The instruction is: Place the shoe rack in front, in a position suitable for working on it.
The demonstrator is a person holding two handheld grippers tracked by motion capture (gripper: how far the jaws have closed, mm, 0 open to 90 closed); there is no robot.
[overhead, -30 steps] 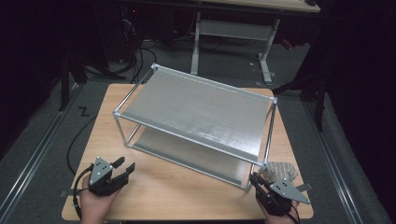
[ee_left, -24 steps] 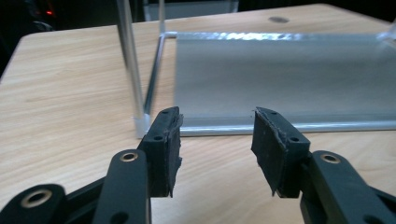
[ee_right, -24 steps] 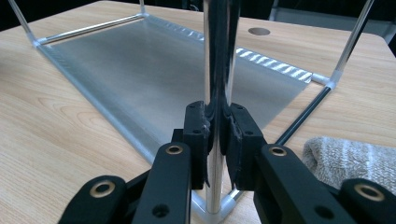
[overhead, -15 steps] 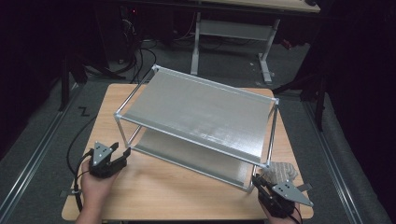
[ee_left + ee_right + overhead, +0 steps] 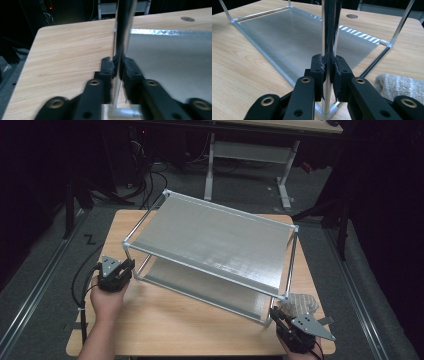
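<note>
A two-shelf metal rack [image 5: 215,240] stands at an angle on the wooden table [image 5: 175,320]. My left gripper [image 5: 127,266] is at the rack's near left corner post. In the left gripper view that upright post [image 5: 122,30] runs between the pads of the left gripper [image 5: 118,66], whose jaws have just been closing and now press on it. My right gripper [image 5: 276,314] is at the near right corner. There the right gripper [image 5: 328,66] is shut on the right corner post [image 5: 329,25], just above the lower shelf [image 5: 294,37].
A grey knitted cloth [image 5: 300,303] lies on the table beside the right gripper, also seen as the cloth [image 5: 402,85] at the lower right. A second table frame [image 5: 250,150] stands behind. Cables [image 5: 80,285] trail off the table's left edge.
My left hand moved from the table's front left up to the rack's near left post and its jaws closed on it. The right gripper stayed on its post.
</note>
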